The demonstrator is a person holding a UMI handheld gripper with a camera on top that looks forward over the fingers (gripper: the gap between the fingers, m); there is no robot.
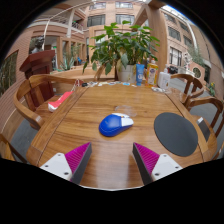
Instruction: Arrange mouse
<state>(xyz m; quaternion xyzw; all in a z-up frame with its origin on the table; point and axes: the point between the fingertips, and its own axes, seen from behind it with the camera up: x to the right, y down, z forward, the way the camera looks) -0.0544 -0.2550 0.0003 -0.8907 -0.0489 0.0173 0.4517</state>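
Note:
A blue and grey computer mouse (pixel 115 124) lies on the wooden table (pixel 90 150), a little ahead of my fingers and between their lines. A dark round mouse pad (pixel 176 133) lies on the table to the right of the mouse, apart from it. My gripper (pixel 111 160) is open and empty above the near part of the table, with its magenta pads (pixel 76 158) wide apart.
A potted plant (pixel 127 50) stands at the far edge of the table with bottles (pixel 153 74) beside it. A red object (pixel 60 100) lies at the left edge. Wooden chairs stand at the left (pixel 30 98) and right (pixel 203 100).

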